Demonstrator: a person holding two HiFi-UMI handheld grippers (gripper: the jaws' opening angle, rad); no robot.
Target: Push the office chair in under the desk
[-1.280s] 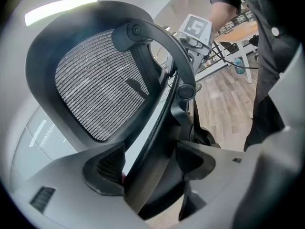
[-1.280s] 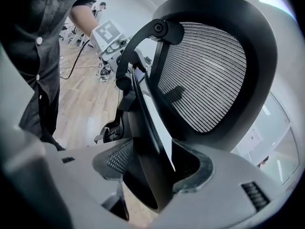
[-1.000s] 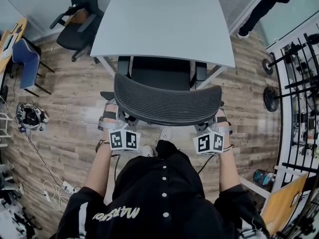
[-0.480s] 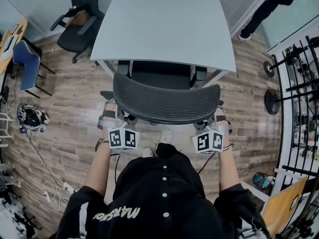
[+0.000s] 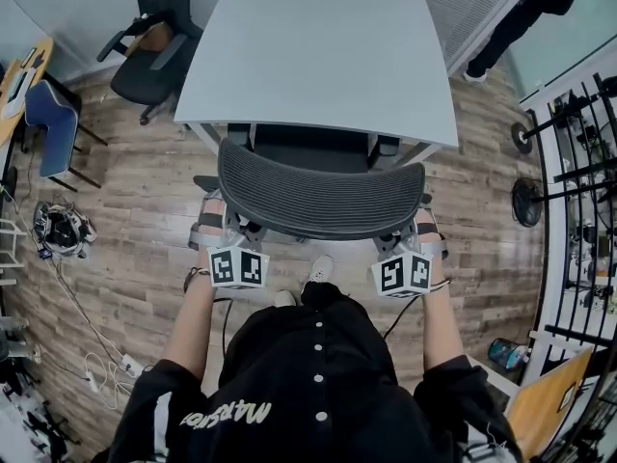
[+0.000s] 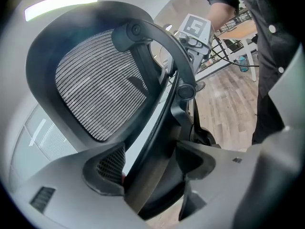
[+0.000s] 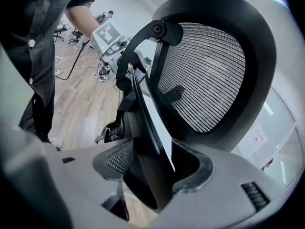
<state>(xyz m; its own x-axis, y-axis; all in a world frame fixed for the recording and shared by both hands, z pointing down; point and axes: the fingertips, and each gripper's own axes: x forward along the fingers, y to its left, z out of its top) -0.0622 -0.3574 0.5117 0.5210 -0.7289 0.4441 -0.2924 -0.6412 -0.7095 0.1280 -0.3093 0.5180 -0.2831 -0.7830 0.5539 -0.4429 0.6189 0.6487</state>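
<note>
Mesh office chair (image 5: 318, 201), shirt lettering (image 5: 224, 415) illegible

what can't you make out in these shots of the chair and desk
Office chair base: head view, mostly hidden beneath its backrest and seat.
Seat front: head view, covered by the desk.
Left tool and right tool tips: head view, tucked beneath the backrest.
Bystander: head view, cut off at top edge.

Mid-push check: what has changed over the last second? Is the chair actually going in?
The office chair has rolled a little further under the desk: less of its seat shows in front of the desk edge. The left gripper and right gripper went forward with it. Unchanged: both stay clamped on the backrest frame, nothing was let go, and the desk looks as before.
</note>
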